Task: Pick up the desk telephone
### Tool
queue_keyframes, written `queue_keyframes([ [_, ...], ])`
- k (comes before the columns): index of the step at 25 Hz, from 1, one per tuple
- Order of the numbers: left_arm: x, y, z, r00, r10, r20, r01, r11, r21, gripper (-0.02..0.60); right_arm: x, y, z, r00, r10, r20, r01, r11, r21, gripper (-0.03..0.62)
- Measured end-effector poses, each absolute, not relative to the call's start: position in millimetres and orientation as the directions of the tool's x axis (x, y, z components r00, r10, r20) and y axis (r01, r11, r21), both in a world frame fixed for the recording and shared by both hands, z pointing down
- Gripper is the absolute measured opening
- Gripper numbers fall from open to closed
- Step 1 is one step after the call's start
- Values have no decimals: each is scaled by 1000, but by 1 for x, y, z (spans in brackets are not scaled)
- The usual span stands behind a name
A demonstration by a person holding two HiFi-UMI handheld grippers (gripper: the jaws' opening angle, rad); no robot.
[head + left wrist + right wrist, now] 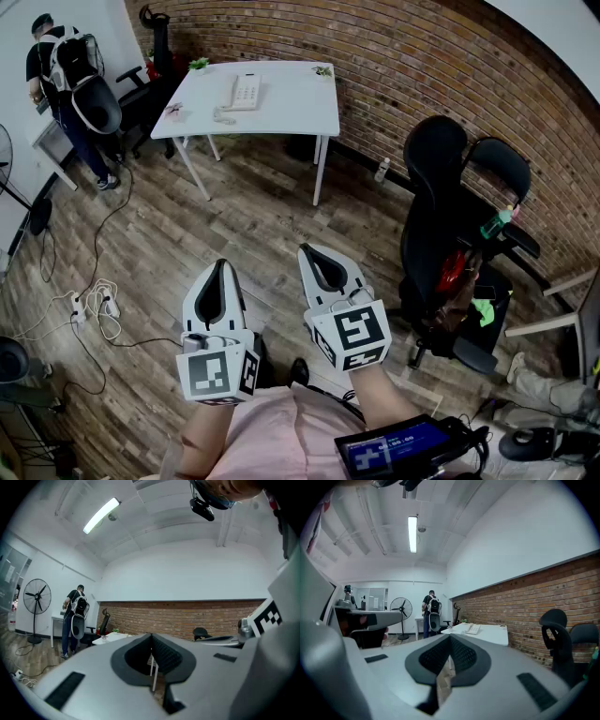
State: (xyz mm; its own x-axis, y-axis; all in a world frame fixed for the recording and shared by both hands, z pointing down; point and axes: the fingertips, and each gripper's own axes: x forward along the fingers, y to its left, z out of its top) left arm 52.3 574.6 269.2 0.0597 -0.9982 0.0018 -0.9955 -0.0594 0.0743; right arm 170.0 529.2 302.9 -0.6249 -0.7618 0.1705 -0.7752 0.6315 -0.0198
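Observation:
A white desk telephone (242,91) lies on a white table (291,108) far ahead by the brick wall; the right gripper view shows the telephone (472,629) small on that table (492,633). My left gripper (220,265) and right gripper (310,251) are held side by side close to my body, well short of the table, both shut with nothing between their jaws. In the left gripper view the left gripper (151,635) points level at the table's near corner (108,638). The right gripper (450,637) aims slightly downward toward the table.
A black office chair (450,234) stands at the right with a green bottle (497,223) on its arm. A person (56,75) with a backpack stands at the far left beside another chair (131,98). Cables and a power strip (94,305) lie on the wooden floor. A standing fan (37,602) is at the left.

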Motion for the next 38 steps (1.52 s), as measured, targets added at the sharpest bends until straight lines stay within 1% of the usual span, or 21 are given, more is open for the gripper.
queue_keyframes([
  [6, 56, 572, 274, 53, -999, 12, -996, -52, 70, 9, 176, 527, 304, -622, -765, 168, -778, 628, -21, -2],
  [9, 57, 572, 271, 40, -999, -10, -995, -41, 96, 11, 184, 522, 303, -602, -784, 155, -796, 604, -38, 2],
  [10, 58, 571, 269, 48, -999, -26, -992, -50, 116, 15, 184, 519, 304, -603, -781, 161, -795, 604, -47, 21],
  [11, 60, 569, 267, 62, -997, -37, -989, -66, 135, 139, 184, 517, 305, -611, -773, 170, -789, 612, -55, 211],
  [12, 60, 567, 266, 74, -996, -42, -986, -80, 148, 270, 183, 514, 305, -618, -767, 172, -784, 618, -61, 249],
  [13, 59, 564, 267, 77, -996, -42, -984, -83, 155, 283, 183, 511, 305, -619, -767, 168, -783, 619, -60, 243],
  [17, 47, 553, 269, 46, -998, -29, -989, -50, 141, 272, 181, 496, 302, -606, -779, 161, -792, 609, -30, 230],
  [23, 27, 516, 285, 41, -999, -4, -988, -41, 149, 265, 166, 458, 317, -595, -780, 192, -798, 603, -23, 229],
  [30, -18, 425, 315, 60, -998, 36, -988, -54, 143, 267, 127, 369, 350, -565, -792, 233, -818, 574, -32, 222],
  [38, -73, 317, 307, 97, -995, 28, -986, -92, 136, 267, 73, 271, 343, -542, -806, 239, -833, 553, -25, 211],
])
